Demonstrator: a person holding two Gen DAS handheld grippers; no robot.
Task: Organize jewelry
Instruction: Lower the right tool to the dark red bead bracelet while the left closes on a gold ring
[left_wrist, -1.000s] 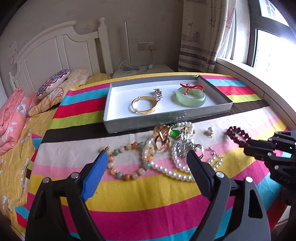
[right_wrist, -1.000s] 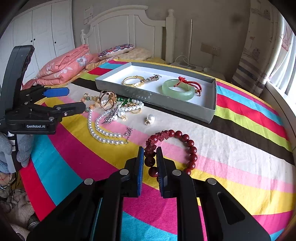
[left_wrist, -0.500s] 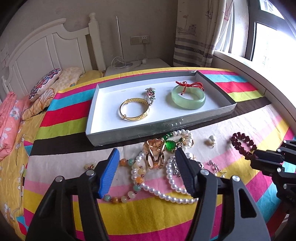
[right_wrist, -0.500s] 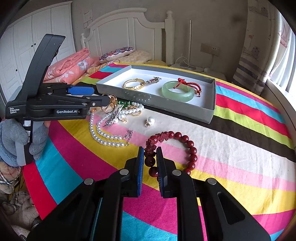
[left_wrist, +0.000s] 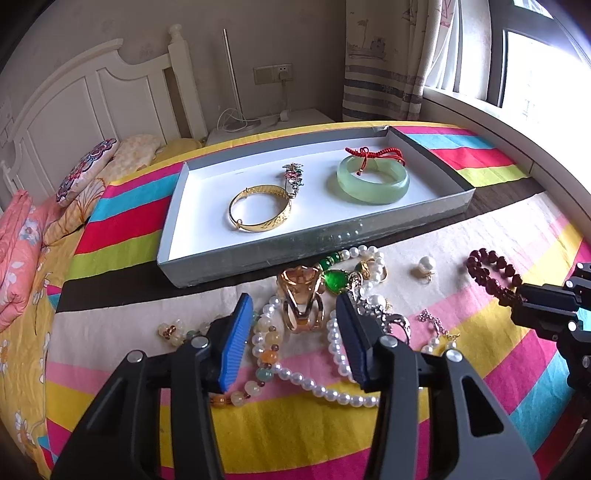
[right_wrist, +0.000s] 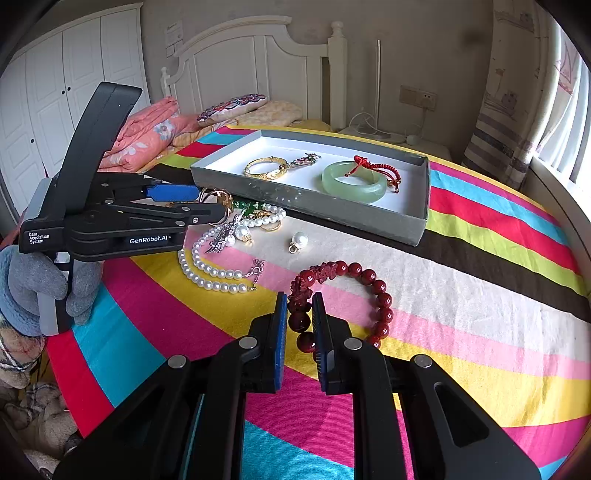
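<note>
A grey tray (left_wrist: 258, 254) (right_wrist: 417, 221) on the striped bedspread holds a gold bangle (left_wrist: 260, 212), a jewelled brooch (left_wrist: 293, 176) and a green jade bangle (left_wrist: 373, 182) with a red cord. In front of it lies a jewelry pile: a gold scarf ring (left_wrist: 301, 299), pearl strands (left_wrist: 314, 384), a stone bead bracelet (left_wrist: 264, 350) and a green pendant (left_wrist: 336, 280). My left gripper (left_wrist: 293, 332) is open, its jaws on either side of the gold ring. My right gripper (right_wrist: 299, 325) is shut on the dark red bead bracelet (right_wrist: 369, 280), which lies on the bed.
A loose pearl pendant (left_wrist: 424, 266) (right_wrist: 298, 240) lies between the pile and the red bracelet. Pillows (left_wrist: 85, 170) and a folded pink quilt (right_wrist: 147, 129) sit by the white headboard (left_wrist: 92, 99). A window sill (left_wrist: 498, 122) runs along the right.
My left gripper has moved forward over the jewelry pile and narrowed its opening around the gold ring. My right gripper has stayed shut on the red bracelet.
</note>
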